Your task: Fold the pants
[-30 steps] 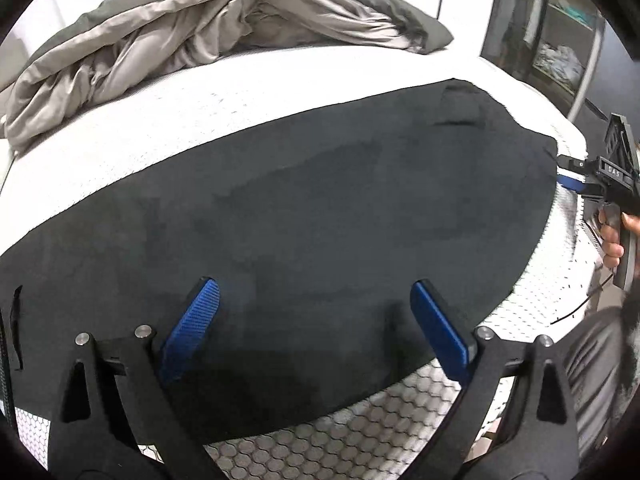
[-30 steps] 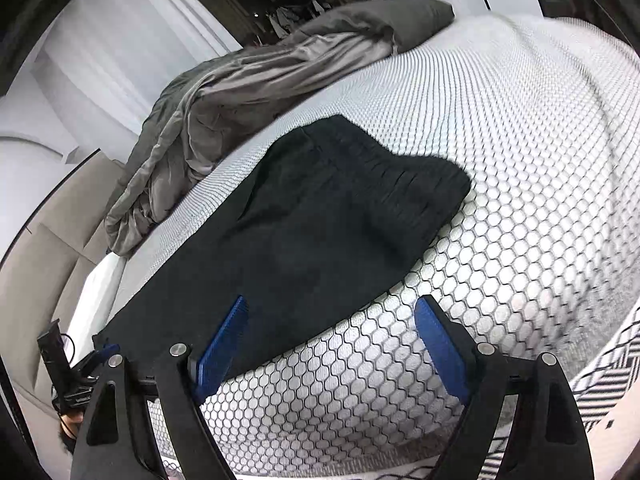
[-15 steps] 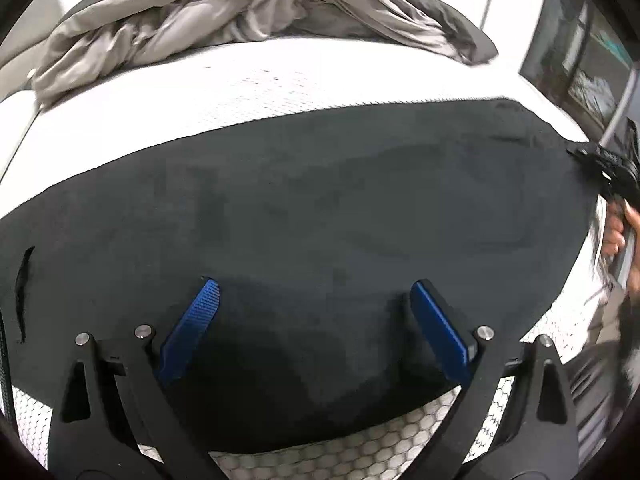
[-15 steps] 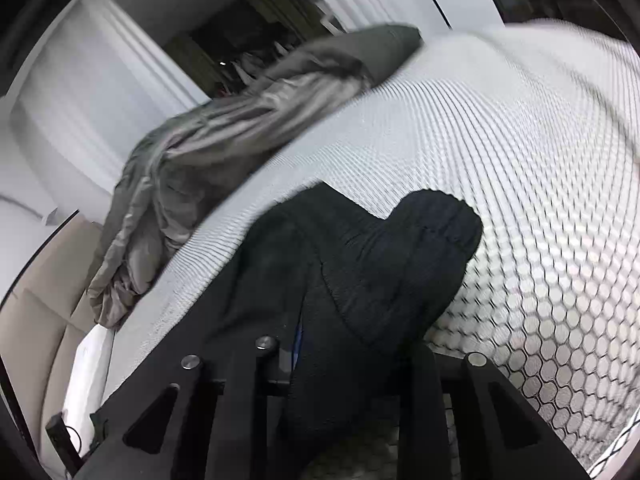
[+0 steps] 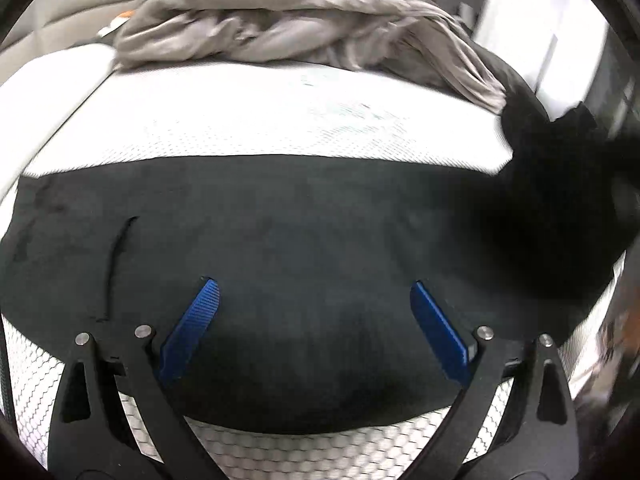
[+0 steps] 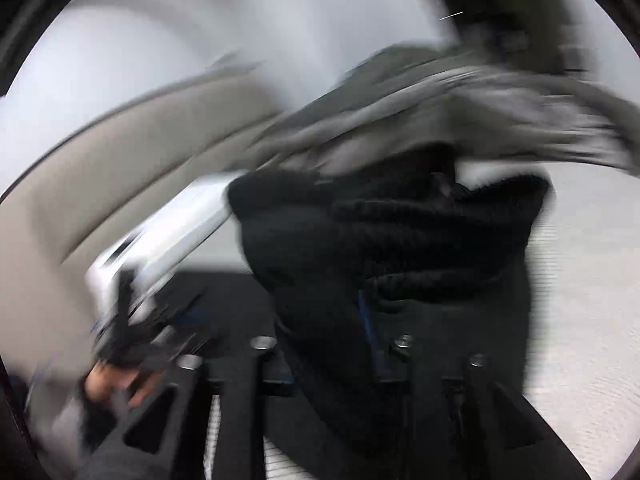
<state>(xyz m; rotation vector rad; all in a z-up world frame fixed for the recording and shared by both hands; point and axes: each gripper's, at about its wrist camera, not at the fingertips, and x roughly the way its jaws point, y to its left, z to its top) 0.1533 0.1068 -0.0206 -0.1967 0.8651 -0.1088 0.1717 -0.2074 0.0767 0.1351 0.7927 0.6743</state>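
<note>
The black pants [image 5: 304, 248] are being spread flat across the near part of the bed [image 5: 248, 120], their lower hem lying along the bed's near edge, where the white honeycomb-patterned cover is being shown beneath. The left hand-held gripper [image 5: 314, 328] is being held just over the pants near that edge, its blue fingers [image 5: 192, 328] being kept wide apart with nothing between them. Toward the bed's right edge one end of the pants is being lifted off the cover into a dark bunched mass [image 5: 560, 184]. In the right wrist view, which is heavily blurred, this ribbed end of the pants [image 6: 400, 232] is being clamped by the right hand-held gripper [image 6: 372, 344], whose fingers are being pressed together on the cloth and are largely hidden by it. A crumpled grey duvet [image 5: 304, 28] is being piled along the far edge of the bed, well apart from the pants. Beyond the far left corner a beige upholstered surface [image 6: 132, 168] is being seen. The left hand-held gripper, gripped by a hand [image 6: 116, 384], is being glimpsed low at the left of the right wrist view.
</note>
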